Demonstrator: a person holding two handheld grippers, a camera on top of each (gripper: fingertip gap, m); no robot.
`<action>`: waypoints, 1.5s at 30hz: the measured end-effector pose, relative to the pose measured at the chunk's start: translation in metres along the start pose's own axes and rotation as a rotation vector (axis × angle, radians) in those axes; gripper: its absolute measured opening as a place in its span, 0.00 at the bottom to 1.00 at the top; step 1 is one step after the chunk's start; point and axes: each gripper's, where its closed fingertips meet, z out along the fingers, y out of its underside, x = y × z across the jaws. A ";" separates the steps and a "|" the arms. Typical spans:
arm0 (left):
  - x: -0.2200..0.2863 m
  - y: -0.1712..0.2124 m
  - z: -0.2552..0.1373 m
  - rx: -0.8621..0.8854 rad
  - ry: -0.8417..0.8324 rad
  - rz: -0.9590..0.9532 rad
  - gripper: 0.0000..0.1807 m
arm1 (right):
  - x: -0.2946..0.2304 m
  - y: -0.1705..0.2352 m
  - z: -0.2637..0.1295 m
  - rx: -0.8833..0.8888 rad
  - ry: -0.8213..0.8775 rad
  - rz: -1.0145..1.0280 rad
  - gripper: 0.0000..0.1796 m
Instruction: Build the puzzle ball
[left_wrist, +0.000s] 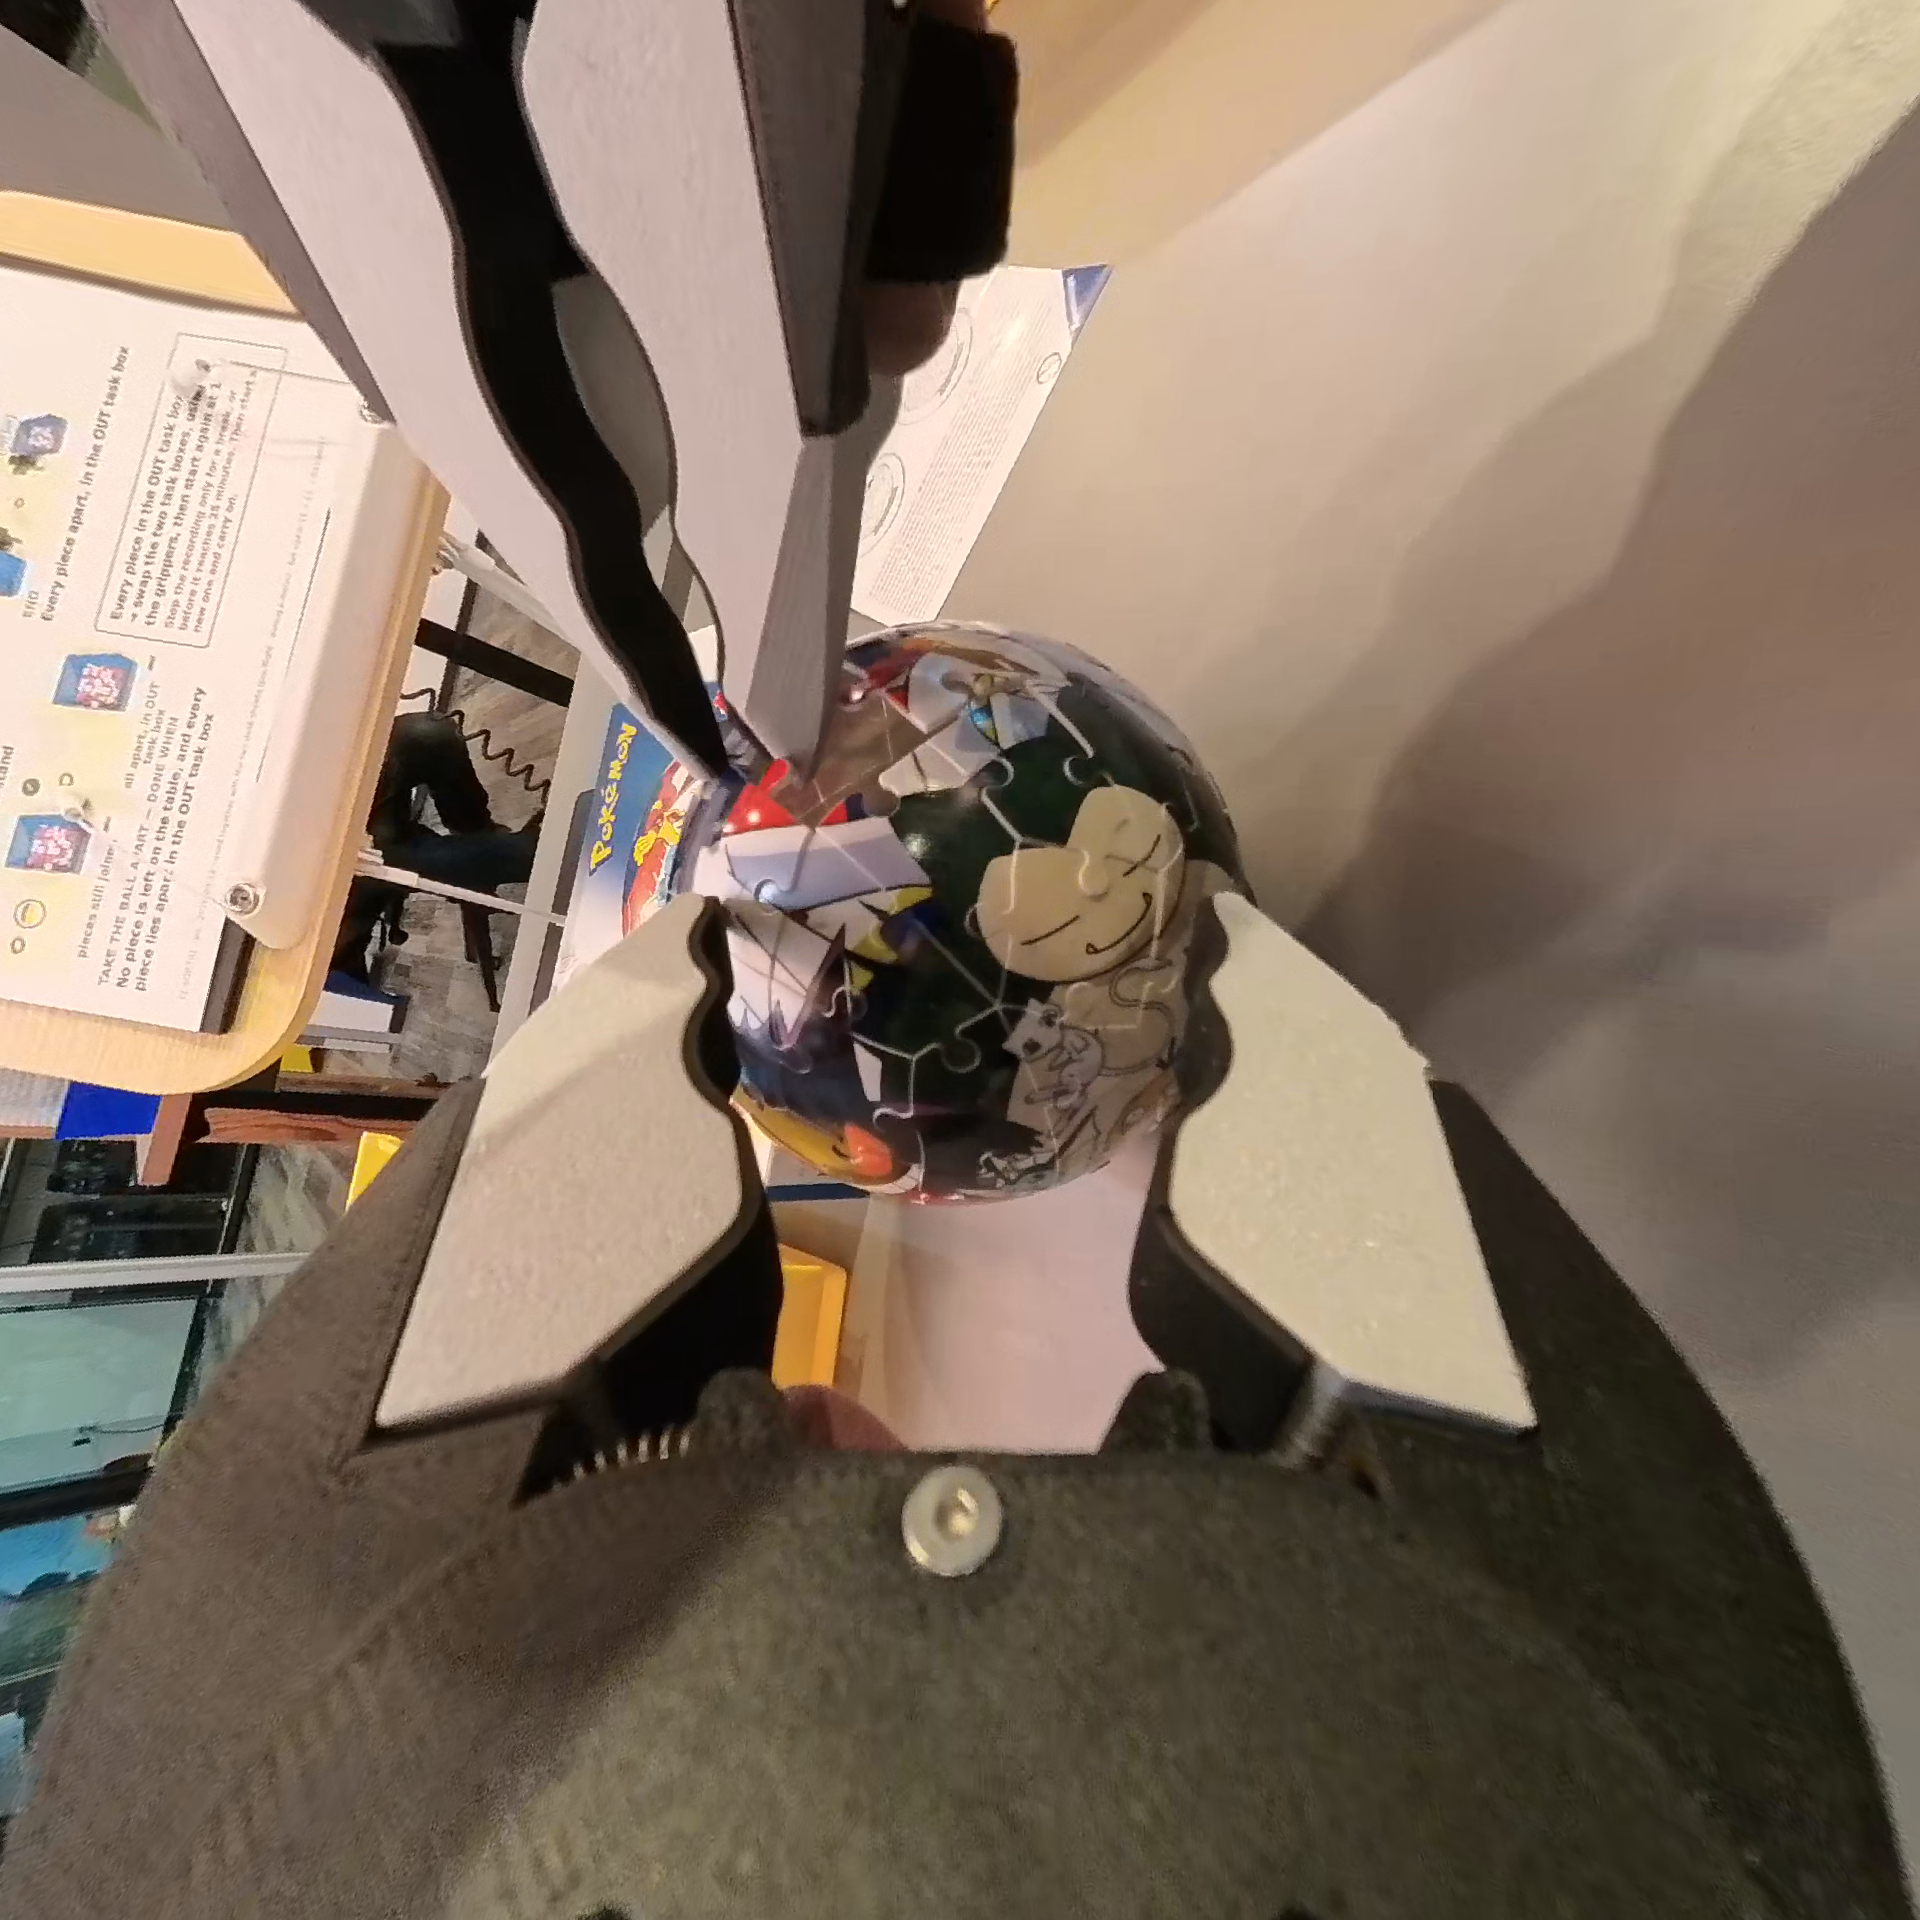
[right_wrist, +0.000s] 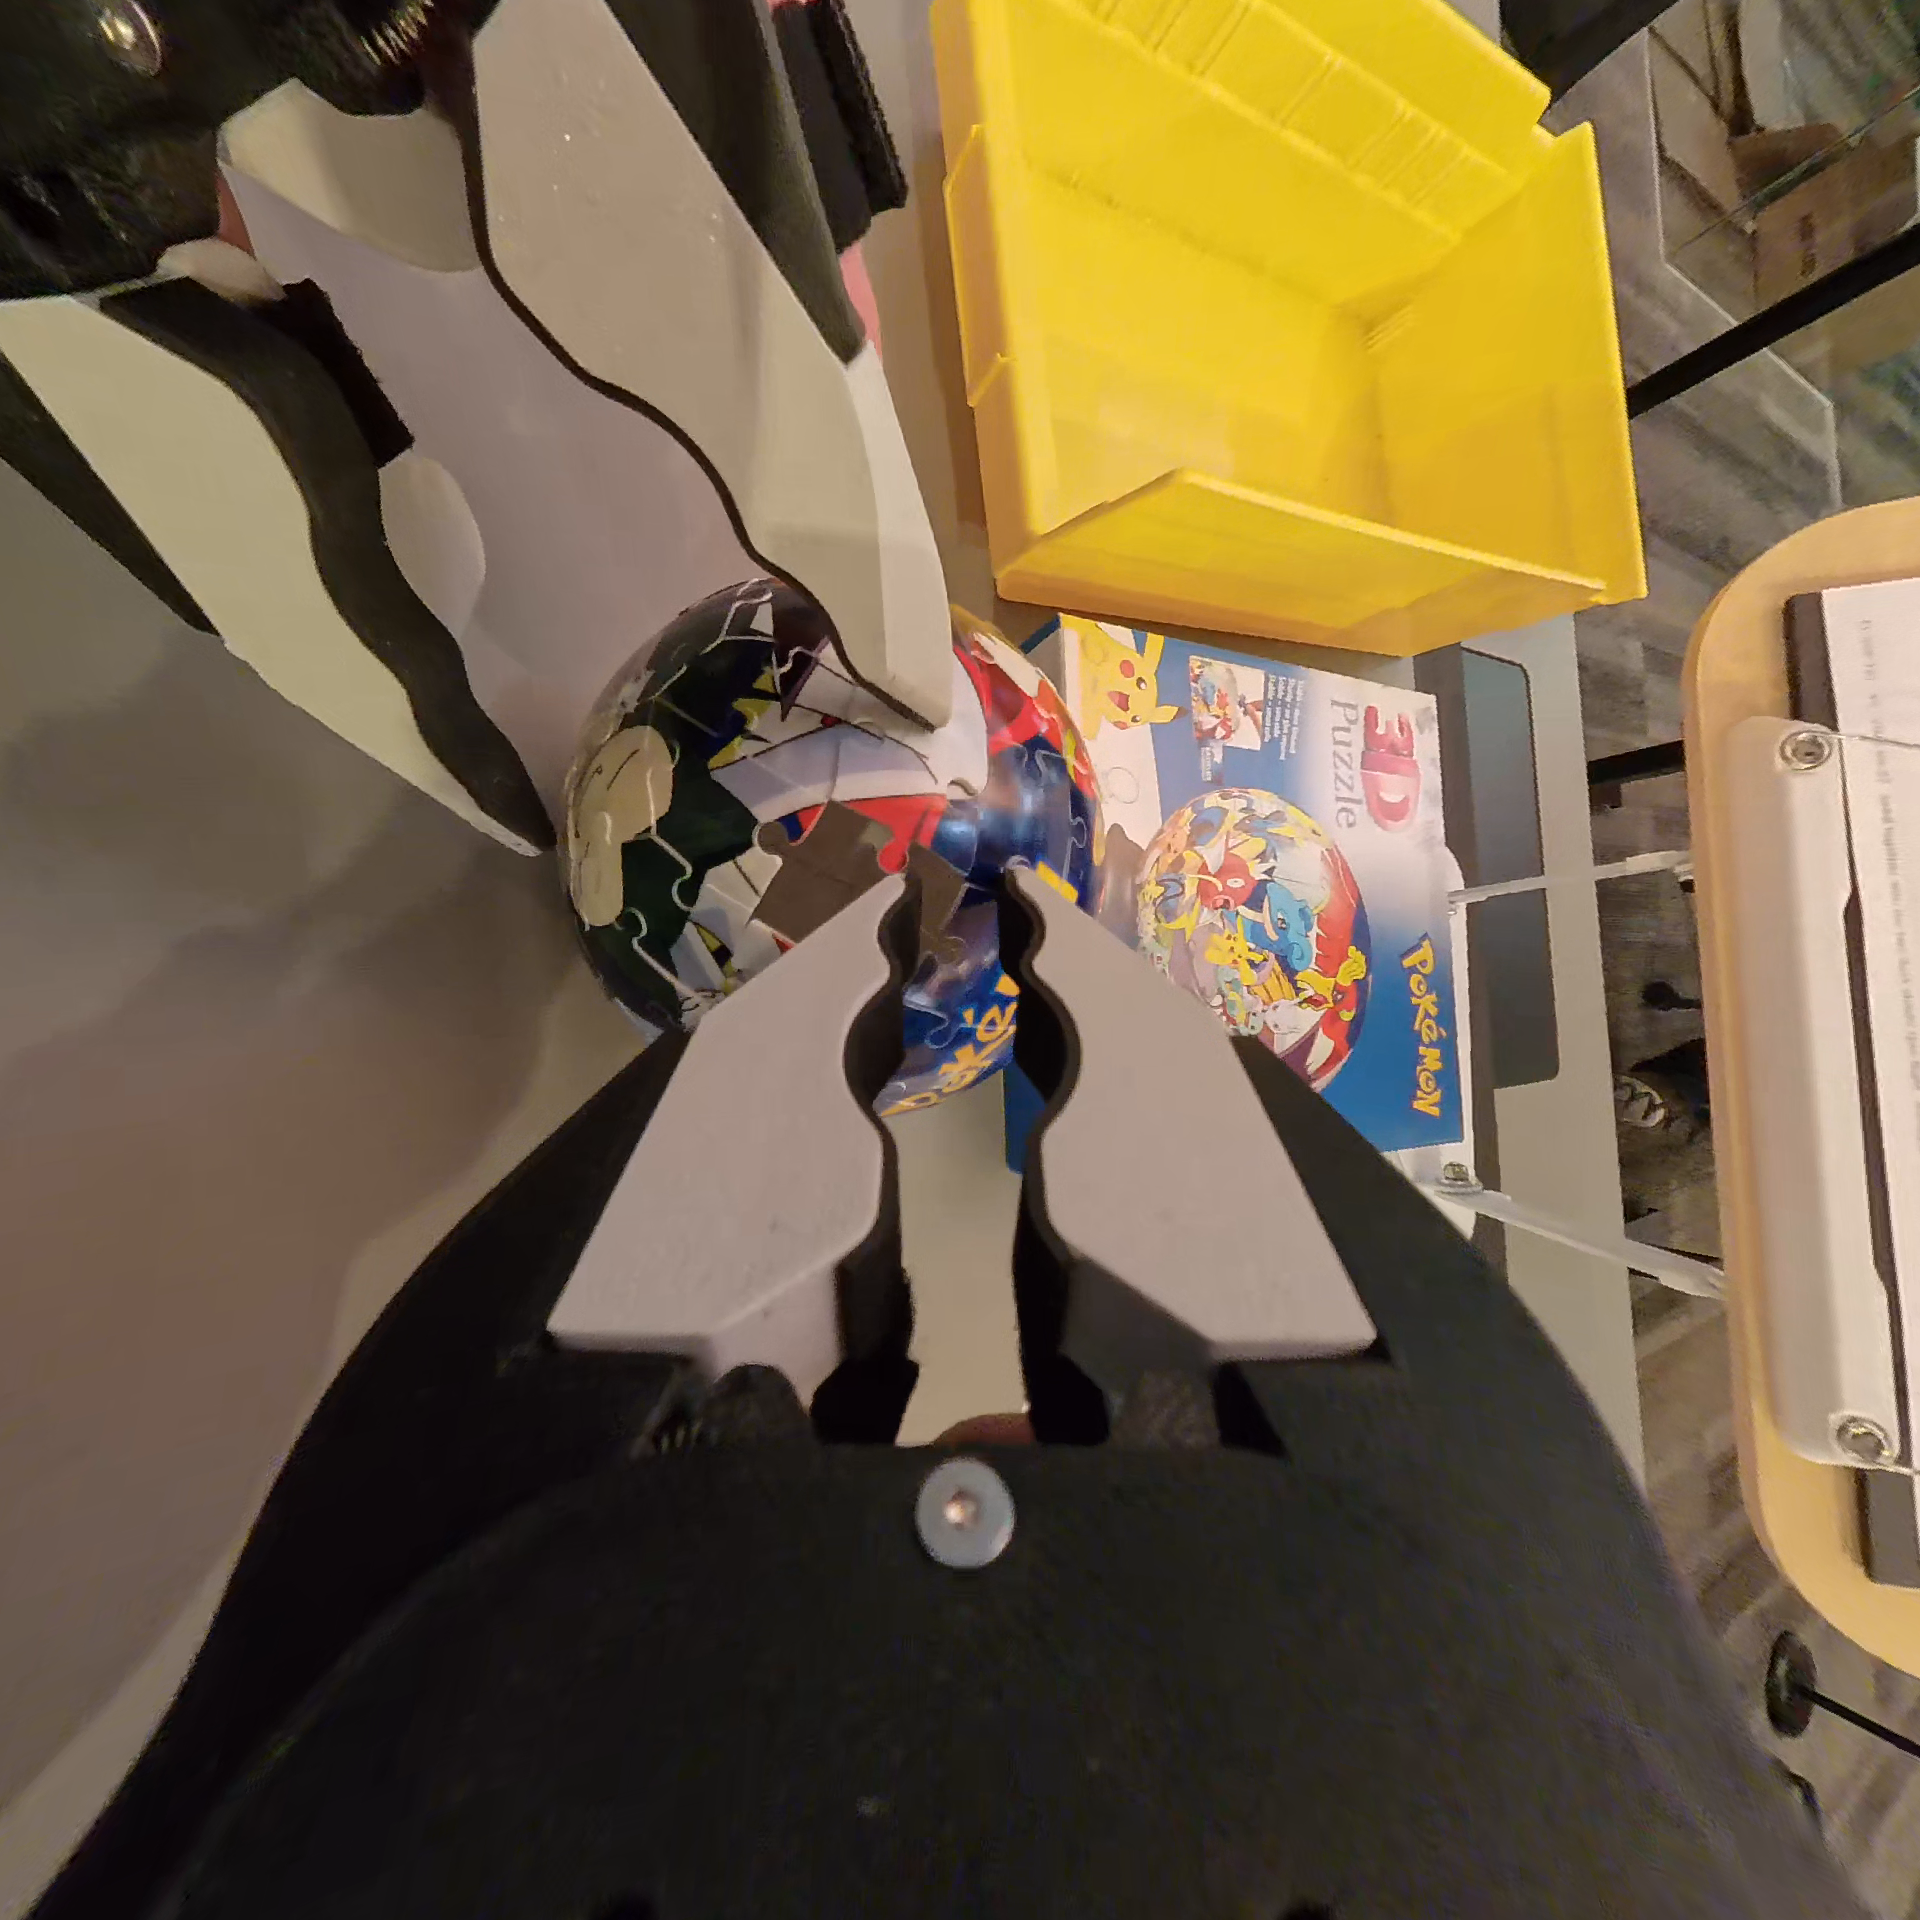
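The puzzle ball (left_wrist: 1049, 831), covered in cartoon pictures, is almost whole. My left gripper (left_wrist: 966, 914) is shut on it, one finger on each side, and holds it over the white table (left_wrist: 1507, 623). My right gripper (right_wrist: 961, 883) is nearly closed, its tips at a grey gap in the ball (right_wrist: 831, 852). A small grey-backed puzzle piece (right_wrist: 938, 906) sits between those tips. In the left wrist view the right gripper (left_wrist: 769, 774) comes down from above onto the ball's upper left. In the right wrist view the left gripper (right_wrist: 722, 774) spans the ball (right_wrist: 665, 790) from the upper left.
A yellow bin (right_wrist: 1299, 364) stands just beyond the ball, with the puzzle's box (right_wrist: 1299, 883) lying flat beside it. A wooden board with an instruction sheet (left_wrist: 156, 623) stands nearby and also shows in the right wrist view (right_wrist: 1766, 1039). A paper leaflet (left_wrist: 966, 436) lies behind the ball.
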 end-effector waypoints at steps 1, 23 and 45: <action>0.000 -0.001 0.000 0.003 0.001 -0.001 0.46 | 0.000 -0.001 -0.001 0.000 0.008 -0.007 0.07; -0.025 -0.016 -0.012 0.090 -0.003 -0.297 0.46 | 0.030 0.013 -0.013 0.237 -0.034 0.357 0.18; -0.023 0.002 -0.002 0.063 0.188 -0.474 0.38 | 0.028 0.004 0.002 0.277 -0.103 0.493 0.24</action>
